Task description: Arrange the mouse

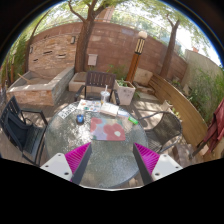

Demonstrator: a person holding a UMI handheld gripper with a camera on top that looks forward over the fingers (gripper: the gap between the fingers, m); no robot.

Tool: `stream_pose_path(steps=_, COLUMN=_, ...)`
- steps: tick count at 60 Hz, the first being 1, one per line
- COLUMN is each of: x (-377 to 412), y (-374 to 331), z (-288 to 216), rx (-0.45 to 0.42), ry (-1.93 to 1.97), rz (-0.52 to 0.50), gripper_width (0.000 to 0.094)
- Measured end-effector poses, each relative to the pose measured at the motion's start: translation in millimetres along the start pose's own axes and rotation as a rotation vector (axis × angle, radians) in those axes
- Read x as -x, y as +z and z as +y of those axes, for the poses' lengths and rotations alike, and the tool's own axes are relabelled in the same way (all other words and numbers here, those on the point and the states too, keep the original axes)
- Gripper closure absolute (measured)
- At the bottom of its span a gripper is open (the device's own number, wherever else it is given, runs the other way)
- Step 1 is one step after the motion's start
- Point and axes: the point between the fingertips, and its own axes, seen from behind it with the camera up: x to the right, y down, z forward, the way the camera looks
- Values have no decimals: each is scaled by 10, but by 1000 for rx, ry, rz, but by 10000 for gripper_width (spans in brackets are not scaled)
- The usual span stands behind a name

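A round glass table (108,165) stands on a patio, and its top fills the space between and beyond my fingers. On its far half lie several small items: a small blue object (80,119) that may be the mouse, a flat reddish mat-like piece (113,130), a white object (108,110) and a white cup (105,97). My gripper (112,152) hovers over the near part of the table, open, with only bare glass between its magenta pads (78,157). All the items lie well beyond the fingertips.
A black chair (20,125) stands left of the table and another chair (165,125) to the right. Behind are a white planter (125,92), a stone bench (40,90), a brick wall (110,45) and a wooden fence (185,100).
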Motion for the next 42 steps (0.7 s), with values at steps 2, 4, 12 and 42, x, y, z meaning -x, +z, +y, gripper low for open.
stream_pose_path(steps=2, x=0, y=10, z=21, rx=7, ry=-1, rz=-2, gripper_width=83)
stream_pose_path(steps=4, x=8, y=28, z=48, rx=15, ry=-2, rz=-5, gripper_width=80)
stream_pose_path(steps=12, x=78, y=230, z=238, rx=57, ry=-10, rz=-25, gripper_width=82)
stream_pose_path(steps=42, x=1717, y=2809, z=232, rx=61, ry=-48, rz=-240, gripper_width=80)
